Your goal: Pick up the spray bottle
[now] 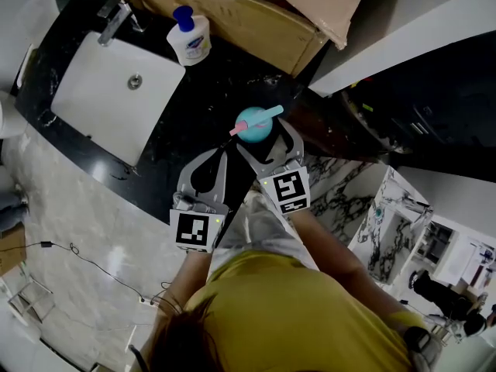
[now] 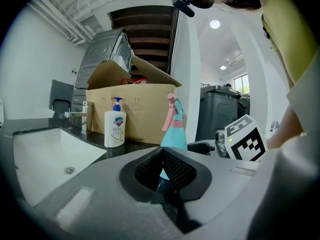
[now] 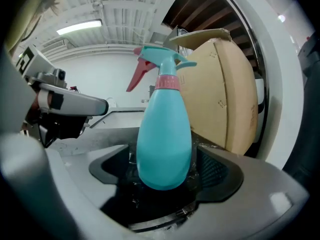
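A teal spray bottle (image 1: 254, 125) with a pink trigger stands upright on the black counter (image 1: 203, 103). My right gripper (image 1: 265, 136) reaches round it from the near side. In the right gripper view the bottle (image 3: 165, 134) stands between the wide-apart jaws of that gripper (image 3: 165, 173), with a gap to the pad on each side. My left gripper (image 1: 219, 154) hovers to the bottle's left over the counter, its fingers drawn together with nothing in them. The left gripper view shows a sliver of the bottle (image 2: 173, 126) beyond that gripper (image 2: 163, 159).
A white sink (image 1: 101, 91) with a faucet (image 1: 116, 18) takes up the counter's left. A white pump soap bottle (image 1: 190, 39) stands beside an open cardboard box (image 1: 248, 14) at the back. The counter's front edge runs just under the grippers.
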